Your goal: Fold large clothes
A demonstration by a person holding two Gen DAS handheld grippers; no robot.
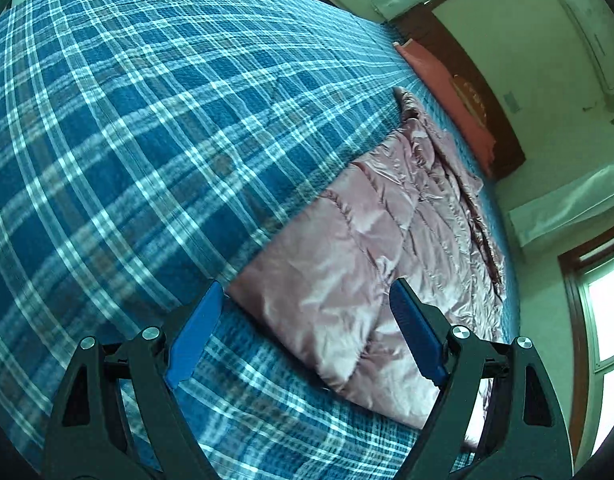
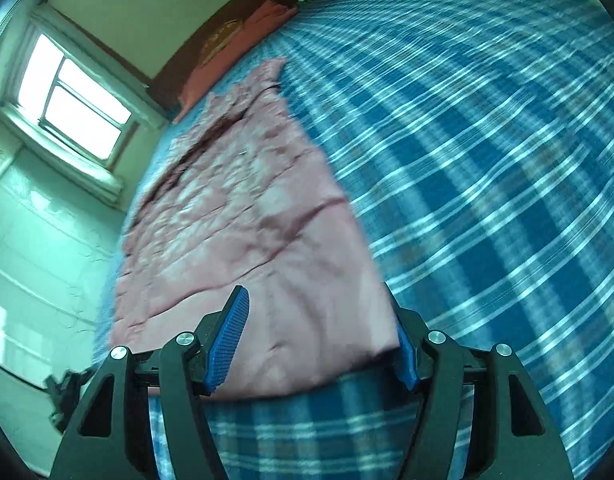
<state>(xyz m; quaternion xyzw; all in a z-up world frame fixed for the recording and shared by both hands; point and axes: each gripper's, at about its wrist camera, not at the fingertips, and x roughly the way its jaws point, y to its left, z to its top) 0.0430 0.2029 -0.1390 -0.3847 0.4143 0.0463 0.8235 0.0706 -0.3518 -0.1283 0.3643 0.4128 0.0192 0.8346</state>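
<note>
A shiny pink quilted garment (image 1: 371,232) lies spread flat along the edge of a bed covered in blue plaid (image 1: 147,120). In the left wrist view my left gripper (image 1: 307,284) hovers over the garment's near corner, open wide, with nothing touching its blue pads (image 1: 195,332). In the right wrist view the same garment (image 2: 243,200) stretches away from my right gripper (image 2: 315,296). Its near hem sits between the jaws and covers the tip of the right finger. The left pad (image 2: 229,340) stands clear of the cloth, so the gripper is open. This view is blurred.
A red pillow (image 1: 447,92) lies against a dark wooden headboard (image 1: 479,80) at the far end of the bed. Windows (image 2: 75,96) and pale walls lie beyond the bed's edge beside the garment. The plaid cover (image 2: 487,160) spreads wide on the other side.
</note>
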